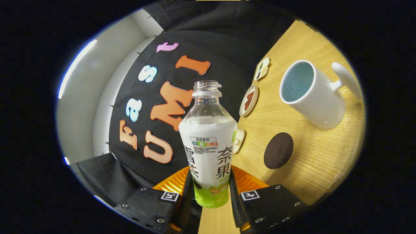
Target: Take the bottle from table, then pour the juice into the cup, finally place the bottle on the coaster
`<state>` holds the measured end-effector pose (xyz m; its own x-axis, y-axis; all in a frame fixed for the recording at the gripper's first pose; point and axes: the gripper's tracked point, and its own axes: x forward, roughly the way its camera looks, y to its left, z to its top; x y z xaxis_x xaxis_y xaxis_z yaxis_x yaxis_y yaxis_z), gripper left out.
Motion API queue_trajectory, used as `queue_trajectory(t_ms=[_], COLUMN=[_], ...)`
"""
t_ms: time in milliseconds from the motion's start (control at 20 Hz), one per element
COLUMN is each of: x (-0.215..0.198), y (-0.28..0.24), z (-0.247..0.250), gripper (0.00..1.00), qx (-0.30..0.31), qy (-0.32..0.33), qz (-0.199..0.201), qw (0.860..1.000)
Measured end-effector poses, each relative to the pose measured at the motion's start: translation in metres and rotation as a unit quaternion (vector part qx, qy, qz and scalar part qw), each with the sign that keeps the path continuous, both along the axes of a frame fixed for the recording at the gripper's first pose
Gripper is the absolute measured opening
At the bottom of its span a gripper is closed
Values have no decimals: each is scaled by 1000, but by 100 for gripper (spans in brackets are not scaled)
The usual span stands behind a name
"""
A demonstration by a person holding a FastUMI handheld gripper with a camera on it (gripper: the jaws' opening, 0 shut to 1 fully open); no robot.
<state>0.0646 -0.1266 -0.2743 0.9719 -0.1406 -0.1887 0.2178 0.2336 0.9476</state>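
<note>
Where the two fingers meet: the gripper (211,191) is closed tight on the bottle (209,152), one finger pressing each side of its low part.
Bottle: it has no cap on top. Its neck is see-through and its wrap is white with green at the bottom. It stands straight along the fingers.
View: the whole scene looks tipped, so the table (325,156) seems to lean up on the right side.
Cup (312,94): it is a white mug, blue inside, with its handle pointing away to the right. It sits on the table, far off to the right of the bottle and well apart from it.
Coaster (278,150): it is a dark round one, flat on the table, between the bottle and the cup. Nothing sits on it.
Small dishes: a round dish (249,100) with something brown in it is near the wall, just right of the bottle's neck. Another small dish (262,68) is farther along the wall.
Little white thing (239,139): it peeks out right behind the bottle; I cannot tell what it is.
Wall: a black cloth hangs behind the bottle.
</note>
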Motion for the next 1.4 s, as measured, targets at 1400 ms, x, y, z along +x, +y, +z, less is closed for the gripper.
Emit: queue_trajectory(t_ms=[1400], x=[6], y=[-33], z=[14], gripper=[54], qx=[262], qy=[-50], qz=[-94], qw=[959])
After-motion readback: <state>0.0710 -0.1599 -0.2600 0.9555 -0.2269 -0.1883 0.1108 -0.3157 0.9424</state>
